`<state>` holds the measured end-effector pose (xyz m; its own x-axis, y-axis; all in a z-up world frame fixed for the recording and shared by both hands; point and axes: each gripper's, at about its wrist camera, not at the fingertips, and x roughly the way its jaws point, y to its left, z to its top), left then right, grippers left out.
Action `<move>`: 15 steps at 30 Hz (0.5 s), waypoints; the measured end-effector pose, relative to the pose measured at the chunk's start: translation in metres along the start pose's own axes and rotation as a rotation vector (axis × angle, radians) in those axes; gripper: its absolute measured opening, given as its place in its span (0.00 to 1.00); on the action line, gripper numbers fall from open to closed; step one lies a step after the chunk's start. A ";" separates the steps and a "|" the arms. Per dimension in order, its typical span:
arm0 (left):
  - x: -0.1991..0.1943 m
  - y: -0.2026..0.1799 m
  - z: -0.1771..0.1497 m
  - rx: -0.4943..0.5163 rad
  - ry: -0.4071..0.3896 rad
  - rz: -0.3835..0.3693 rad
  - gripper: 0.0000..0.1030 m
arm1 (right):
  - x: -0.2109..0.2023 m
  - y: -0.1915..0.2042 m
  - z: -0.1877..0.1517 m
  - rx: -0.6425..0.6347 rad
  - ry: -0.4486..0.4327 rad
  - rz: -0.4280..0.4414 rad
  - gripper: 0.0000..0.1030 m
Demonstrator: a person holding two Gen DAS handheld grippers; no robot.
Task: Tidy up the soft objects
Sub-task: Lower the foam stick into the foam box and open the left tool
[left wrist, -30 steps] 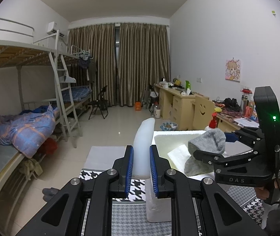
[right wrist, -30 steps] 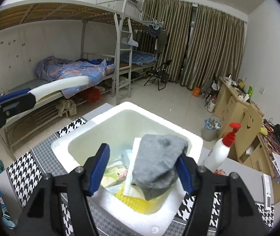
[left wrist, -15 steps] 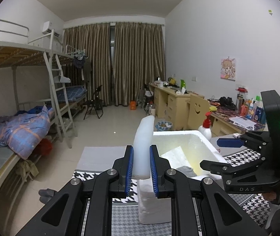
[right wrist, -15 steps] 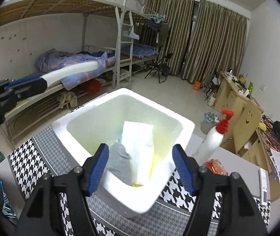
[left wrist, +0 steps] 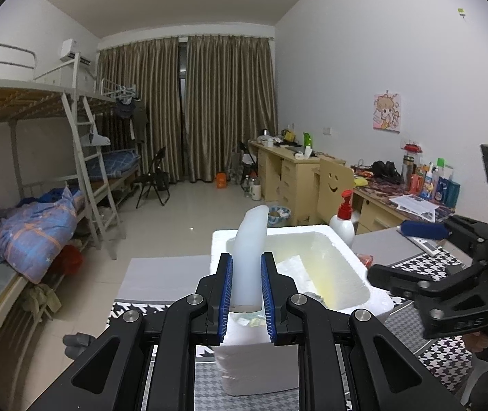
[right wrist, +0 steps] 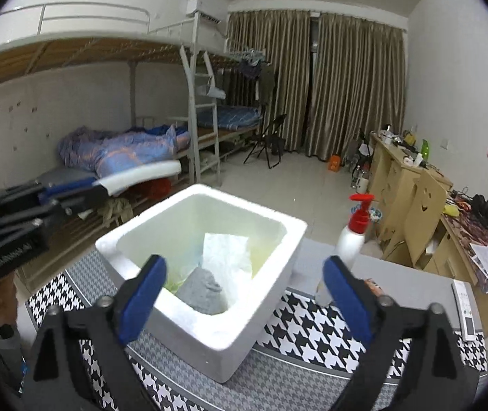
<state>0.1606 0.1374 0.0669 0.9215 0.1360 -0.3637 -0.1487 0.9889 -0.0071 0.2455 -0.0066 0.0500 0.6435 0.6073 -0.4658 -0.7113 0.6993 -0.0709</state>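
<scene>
My left tool [left wrist: 246, 294] grips a white foam strip [left wrist: 250, 250] just above the foam box [right wrist: 271, 294]. My right tool [right wrist: 244, 294] is wide, empty; the grey cloth [right wrist: 203, 291] lies inside that box.

At our 12 o'clock, the foam box [right wrist: 209, 311] opening is accessible from above. The pump bottle [right wrist: 351, 243] obstructs at 2 o'clock; the foam strip [left wrist: 249, 257] overhangs at 10 o'clock.
</scene>
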 end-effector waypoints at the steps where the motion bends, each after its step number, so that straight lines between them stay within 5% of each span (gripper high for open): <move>1: 0.002 -0.001 0.000 0.001 0.002 -0.002 0.18 | -0.002 -0.002 0.000 0.004 -0.004 0.002 0.95; 15: 0.018 -0.018 0.004 0.023 0.022 -0.018 0.18 | -0.015 -0.023 -0.011 0.050 -0.029 -0.021 0.95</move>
<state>0.1810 0.1225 0.0647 0.9157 0.1171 -0.3845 -0.1236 0.9923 0.0079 0.2491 -0.0353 0.0488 0.6665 0.6024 -0.4392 -0.6830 0.7295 -0.0359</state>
